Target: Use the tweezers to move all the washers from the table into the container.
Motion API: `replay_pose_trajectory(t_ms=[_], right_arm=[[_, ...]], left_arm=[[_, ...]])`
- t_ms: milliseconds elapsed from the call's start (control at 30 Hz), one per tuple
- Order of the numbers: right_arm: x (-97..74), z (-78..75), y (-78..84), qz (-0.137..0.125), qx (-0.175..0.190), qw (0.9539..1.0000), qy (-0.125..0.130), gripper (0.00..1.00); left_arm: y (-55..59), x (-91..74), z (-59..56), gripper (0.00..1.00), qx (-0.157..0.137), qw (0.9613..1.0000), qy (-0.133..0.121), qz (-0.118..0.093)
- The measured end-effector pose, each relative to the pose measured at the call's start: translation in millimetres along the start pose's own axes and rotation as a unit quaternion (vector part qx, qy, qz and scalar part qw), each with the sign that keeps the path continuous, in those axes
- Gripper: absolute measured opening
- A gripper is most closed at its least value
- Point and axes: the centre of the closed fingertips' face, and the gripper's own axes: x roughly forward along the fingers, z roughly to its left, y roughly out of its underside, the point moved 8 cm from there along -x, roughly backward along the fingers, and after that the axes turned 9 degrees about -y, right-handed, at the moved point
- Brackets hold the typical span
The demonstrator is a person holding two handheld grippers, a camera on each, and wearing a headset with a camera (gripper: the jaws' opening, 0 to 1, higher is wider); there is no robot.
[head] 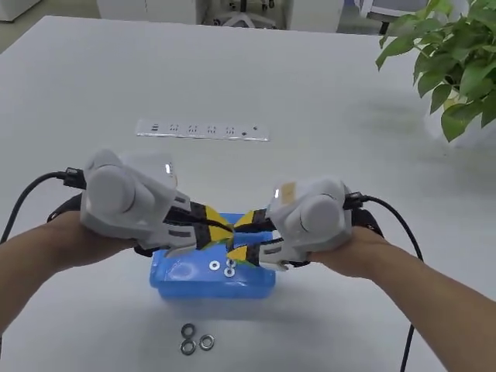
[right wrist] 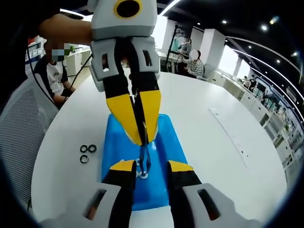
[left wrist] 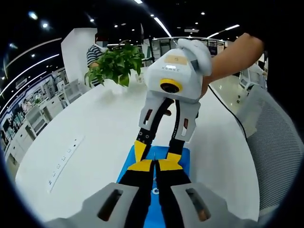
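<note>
Washers point(head: 206, 341), three of them, lie on the worktop point(head: 310, 93) toward its near edge, just outside the blue container point(head: 178, 285) on my side. Two more sit inside it. My left gripper point(left wrist: 155, 165) is squeezed tight on the tweezers point(right wrist: 144, 159), which point down over the container. My right gripper point(right wrist: 152, 168) is open, with a jaw on each side of the tweezers. I think the tips must move toward me.

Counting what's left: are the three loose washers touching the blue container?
Apart. Head view shows bare table between the washers and the container's front wall.
</note>
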Motion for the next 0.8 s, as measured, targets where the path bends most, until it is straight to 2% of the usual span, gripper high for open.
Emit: replay_pose_trajectory(t_ms=[233,367,800], right_arm=[[-10.5,8.3,-3.5,-0.011,0.018,0.9997,0.014,0.34],[-17.1,12.9,-3.0,-0.017,0.045,0.9985,0.025,0.39],[-31.3,31.4,-2.4,-0.021,0.062,0.9968,0.047,0.52]], left_arm=[[-2.4,-4.2,2.2,0.05,-0.007,0.9999,-0.007,0.004],[-6.4,-10.1,3.2,0.05,-0.008,0.9999,-0.012,0.001],[-16.4,-27.0,-0.9,0.06,-0.011,0.9997,-0.021,-0.004]])
